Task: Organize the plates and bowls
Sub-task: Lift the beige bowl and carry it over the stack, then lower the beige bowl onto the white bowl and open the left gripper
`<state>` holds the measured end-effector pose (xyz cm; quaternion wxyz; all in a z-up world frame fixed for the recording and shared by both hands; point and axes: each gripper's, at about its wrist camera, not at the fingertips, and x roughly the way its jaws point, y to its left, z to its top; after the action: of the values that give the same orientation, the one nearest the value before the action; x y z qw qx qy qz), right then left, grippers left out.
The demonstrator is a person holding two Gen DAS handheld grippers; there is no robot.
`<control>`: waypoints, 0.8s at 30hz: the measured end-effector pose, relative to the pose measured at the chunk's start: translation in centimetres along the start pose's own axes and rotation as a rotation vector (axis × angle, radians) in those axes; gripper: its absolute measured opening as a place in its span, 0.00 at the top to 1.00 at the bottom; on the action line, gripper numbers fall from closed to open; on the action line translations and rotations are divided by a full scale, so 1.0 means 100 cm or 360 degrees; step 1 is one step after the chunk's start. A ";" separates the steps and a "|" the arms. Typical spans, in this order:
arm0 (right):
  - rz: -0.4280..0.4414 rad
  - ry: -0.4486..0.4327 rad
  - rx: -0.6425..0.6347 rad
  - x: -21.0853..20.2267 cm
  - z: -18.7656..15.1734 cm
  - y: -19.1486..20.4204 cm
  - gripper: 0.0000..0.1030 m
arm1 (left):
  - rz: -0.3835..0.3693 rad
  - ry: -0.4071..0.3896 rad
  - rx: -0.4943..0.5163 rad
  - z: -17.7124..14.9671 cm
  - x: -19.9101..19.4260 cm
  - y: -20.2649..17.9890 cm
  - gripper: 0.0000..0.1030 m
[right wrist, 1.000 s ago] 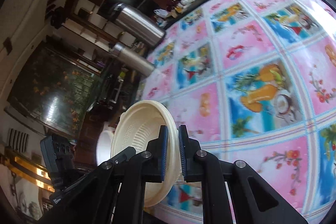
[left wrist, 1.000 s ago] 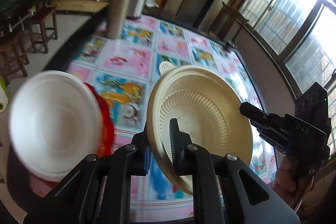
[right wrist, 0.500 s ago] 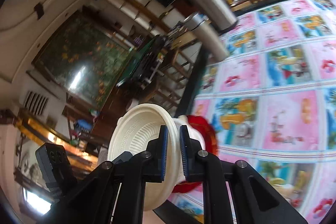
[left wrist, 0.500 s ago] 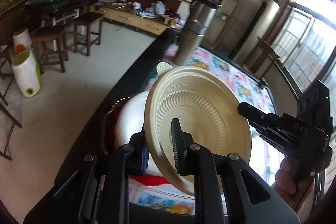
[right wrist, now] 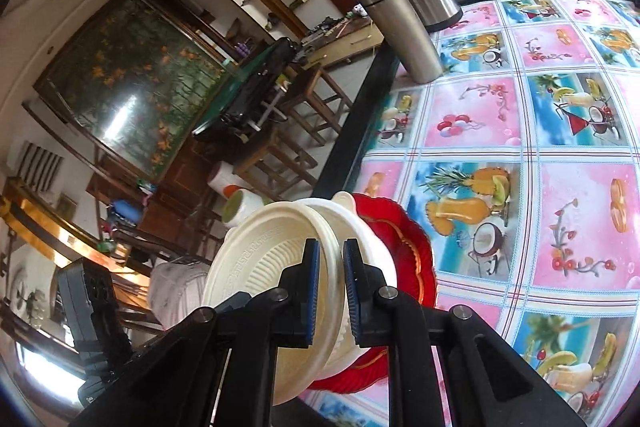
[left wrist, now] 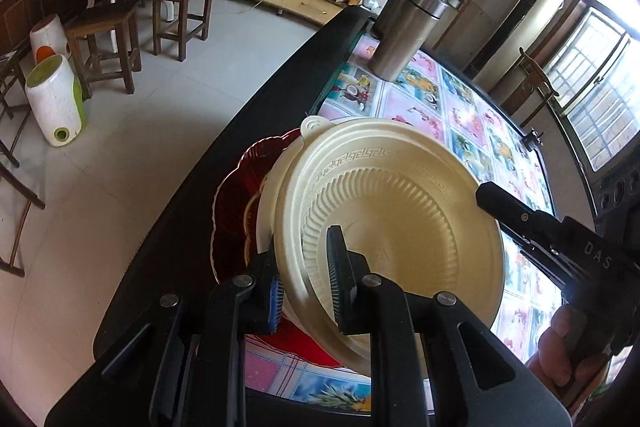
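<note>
Taking the red plate as the landmark, it sits at the bench's near corner beside the dark rim, and the white bowl on it, with the cream bowl pressed against it, blocks any path down onto the plate. Beyond the plate along the dark rim stand two steel flasks, well apart from it, walling off that far end. To the plate's inner side the patterned cloth lies bare and open for a gripper to pass.
</note>
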<state>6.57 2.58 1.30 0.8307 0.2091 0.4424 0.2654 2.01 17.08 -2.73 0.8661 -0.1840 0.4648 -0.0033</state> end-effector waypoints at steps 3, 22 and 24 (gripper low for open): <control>-0.0032 -0.0002 -0.0035 0.006 -0.001 0.001 0.86 | 0.0019 -0.0019 0.0001 0.002 -0.004 0.002 0.82; -0.0069 -0.0051 -0.0015 -0.001 0.000 -0.016 0.85 | 0.0292 -0.0250 0.0084 0.009 -0.032 0.010 0.55; -0.0072 -0.0069 0.0009 -0.006 0.002 -0.022 0.85 | 0.0362 -0.0231 0.0116 0.003 -0.021 0.010 0.55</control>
<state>7.01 0.49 0.44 0.8453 0.2070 0.4297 0.2409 0.86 18.54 -1.19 0.8984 -0.0984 0.4182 0.0912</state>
